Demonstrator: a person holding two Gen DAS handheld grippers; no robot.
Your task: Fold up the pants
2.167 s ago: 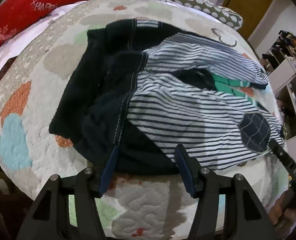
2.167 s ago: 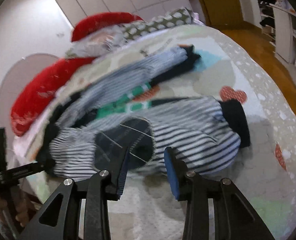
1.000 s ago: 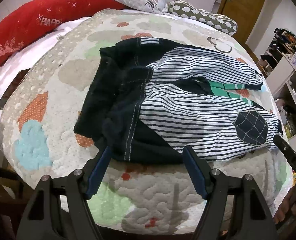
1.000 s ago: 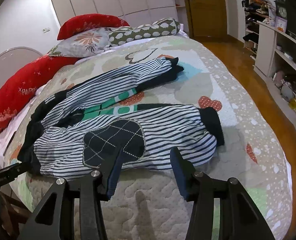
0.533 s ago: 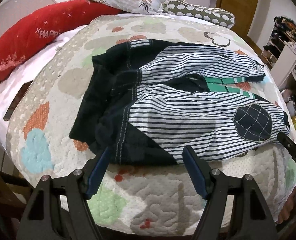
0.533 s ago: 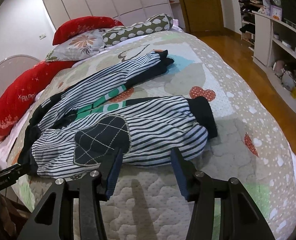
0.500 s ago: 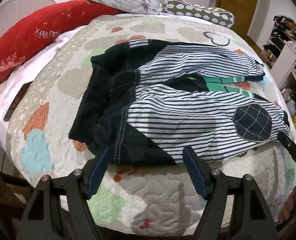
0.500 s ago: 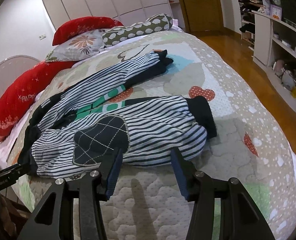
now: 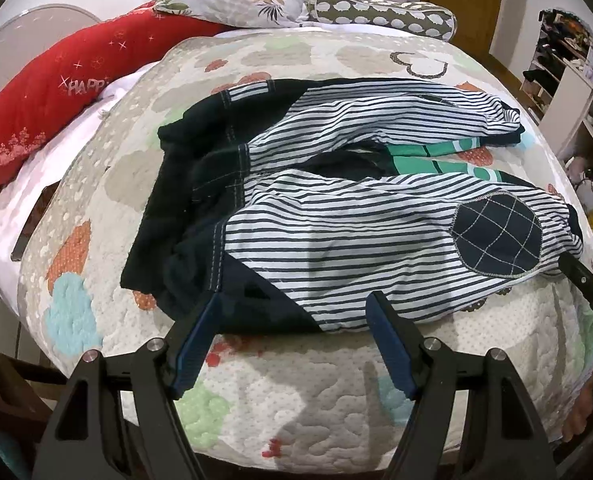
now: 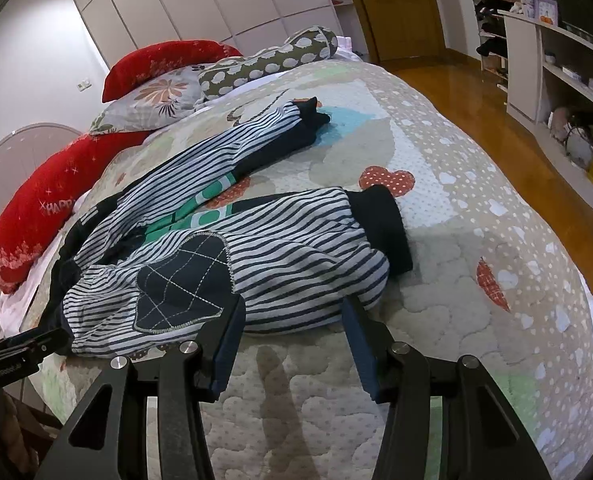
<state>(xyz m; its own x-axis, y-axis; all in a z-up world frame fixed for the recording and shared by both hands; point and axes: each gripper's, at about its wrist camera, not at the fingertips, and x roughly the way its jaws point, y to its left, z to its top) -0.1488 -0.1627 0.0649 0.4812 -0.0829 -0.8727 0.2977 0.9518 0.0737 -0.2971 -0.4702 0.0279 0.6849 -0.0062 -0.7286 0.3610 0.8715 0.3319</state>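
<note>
"HAPP" is embroidered in pale letters on the long red bolster pillow [image 9: 56, 92], its remaining letters being hidden, and "GenRobot.AI" is printed in small white letters on the left gripper's black body [image 10: 12, 354], seen from the right wrist.

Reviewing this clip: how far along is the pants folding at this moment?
Done: the navy-and-white striped pants lie spread on the quilted bedspread, legs apart, dark waistband rumpled; no fold visible. In hand: nothing. The left gripper hangs open by the waist end, and the right gripper is open near the leg with the navy knee patch. Left: every fold.
</note>
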